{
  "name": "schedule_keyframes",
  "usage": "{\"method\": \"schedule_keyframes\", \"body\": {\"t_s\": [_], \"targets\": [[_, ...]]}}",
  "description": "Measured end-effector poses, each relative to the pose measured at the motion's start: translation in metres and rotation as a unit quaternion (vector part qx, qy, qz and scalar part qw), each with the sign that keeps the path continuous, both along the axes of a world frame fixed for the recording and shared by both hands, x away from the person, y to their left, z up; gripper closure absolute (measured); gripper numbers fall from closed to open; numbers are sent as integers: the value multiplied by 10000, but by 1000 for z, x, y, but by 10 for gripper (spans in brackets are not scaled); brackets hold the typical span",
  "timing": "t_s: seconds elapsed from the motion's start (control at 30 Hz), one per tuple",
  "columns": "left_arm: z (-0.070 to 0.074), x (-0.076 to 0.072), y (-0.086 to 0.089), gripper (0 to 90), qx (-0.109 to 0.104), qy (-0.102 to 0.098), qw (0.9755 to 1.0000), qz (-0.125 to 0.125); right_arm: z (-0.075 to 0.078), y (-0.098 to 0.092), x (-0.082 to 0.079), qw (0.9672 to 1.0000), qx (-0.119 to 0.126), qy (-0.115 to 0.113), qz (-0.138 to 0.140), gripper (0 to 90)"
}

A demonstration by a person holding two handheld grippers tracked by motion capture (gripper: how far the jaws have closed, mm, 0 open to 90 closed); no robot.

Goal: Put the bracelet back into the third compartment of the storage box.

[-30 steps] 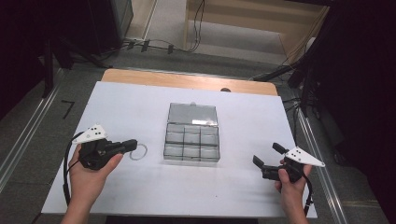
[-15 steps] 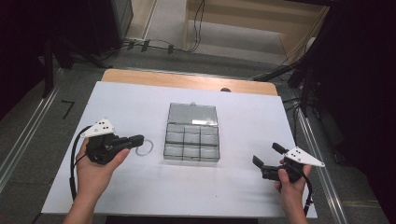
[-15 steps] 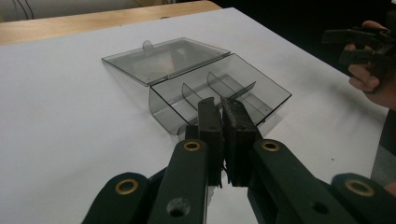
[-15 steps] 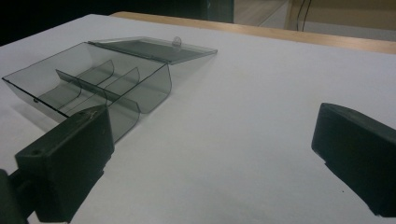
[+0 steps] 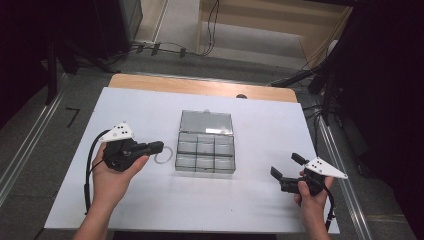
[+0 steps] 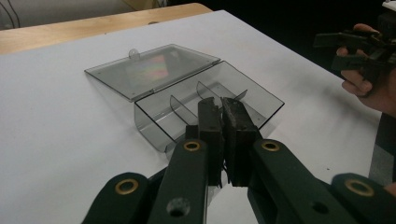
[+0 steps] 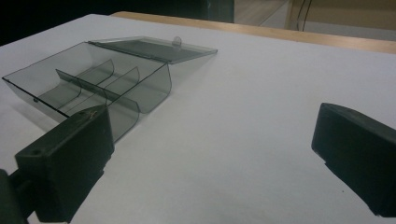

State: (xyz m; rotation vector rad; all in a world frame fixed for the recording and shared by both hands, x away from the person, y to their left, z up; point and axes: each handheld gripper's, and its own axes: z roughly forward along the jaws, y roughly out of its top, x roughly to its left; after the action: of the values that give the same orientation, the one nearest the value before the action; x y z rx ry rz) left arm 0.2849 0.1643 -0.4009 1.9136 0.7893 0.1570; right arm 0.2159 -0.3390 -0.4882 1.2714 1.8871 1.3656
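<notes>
A clear plastic compartment box (image 5: 205, 150) lies open at the table's middle, its lid (image 5: 206, 122) folded flat behind it and its cells bare. Just left of it, my left gripper (image 5: 156, 146) points at the box (image 6: 154, 122) with its jaws pressed together. A thin pale ring (image 5: 162, 156) hangs at their tips and seems pinched there. In the left gripper view the jaws (image 6: 220, 106) stand shut over the near wall. My right gripper (image 5: 286, 166) rests open near the front right, nothing between its pads (image 7: 70, 154), facing the box (image 7: 93, 79).
The white table top (image 5: 260, 210) ends in a wooden strip (image 5: 200, 86) at the far edge. Cables and dark stands line the floor beyond. The right hand with its gripper (image 6: 348, 46) is at the right of the left gripper view.
My left gripper has moved right toward the box and lifted slightly, the ring travelling with it. The right gripper has stayed where it was.
</notes>
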Motion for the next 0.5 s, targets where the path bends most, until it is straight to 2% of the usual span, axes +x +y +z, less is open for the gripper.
{"method": "schedule_keyframes", "body": {"t_s": [0.5], "targets": [[2, 6, -15, 874, -91, -15, 9999, -104, 0, 1, 0, 10000, 35, -2, 16, 0]]}}
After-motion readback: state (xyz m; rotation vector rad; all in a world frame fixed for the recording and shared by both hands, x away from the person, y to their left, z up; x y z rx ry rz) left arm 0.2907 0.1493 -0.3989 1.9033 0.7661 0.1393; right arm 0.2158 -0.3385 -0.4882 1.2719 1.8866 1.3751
